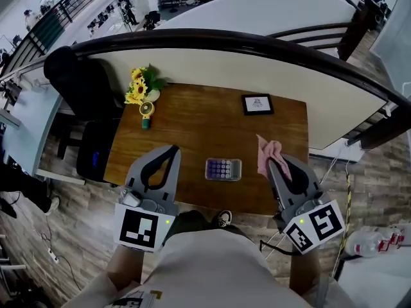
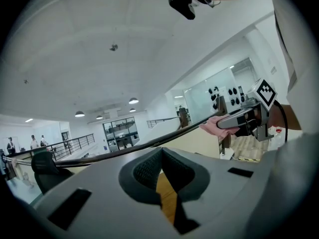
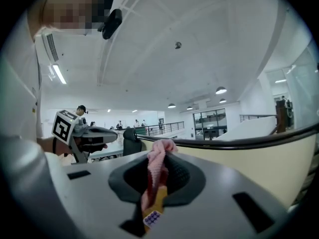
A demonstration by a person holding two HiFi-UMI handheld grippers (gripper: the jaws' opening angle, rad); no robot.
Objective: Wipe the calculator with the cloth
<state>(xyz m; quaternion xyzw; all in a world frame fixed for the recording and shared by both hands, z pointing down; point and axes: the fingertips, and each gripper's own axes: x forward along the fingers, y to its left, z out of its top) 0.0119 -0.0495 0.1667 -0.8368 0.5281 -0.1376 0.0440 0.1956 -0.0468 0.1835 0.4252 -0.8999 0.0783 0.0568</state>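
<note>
- Holding stage: the cloth (image 1: 268, 153) is pinched in the right tongs (image 1: 275, 164) over the right part of the table (image 1: 199, 120); by my read the wiping has not started
- calculator (image 1: 223, 169) lies flat near the table's front edge, lower centre of the head view, between the two tongs; the cloth sits just right of it and looks clear of it
- left tongs (image 1: 172, 151) are pressed together on nothing; their own view shows only a sliver of table wood past the pads
- next move, my judgement: swing the right tongs left and down so the cloth's free end lands on the keys; the calculator looks light and may slide, so the left could steady it
- pose: both tongs point forward, away from the person, flanking the calculator; marker cubes sit close to the body at the frame bottom
</note>
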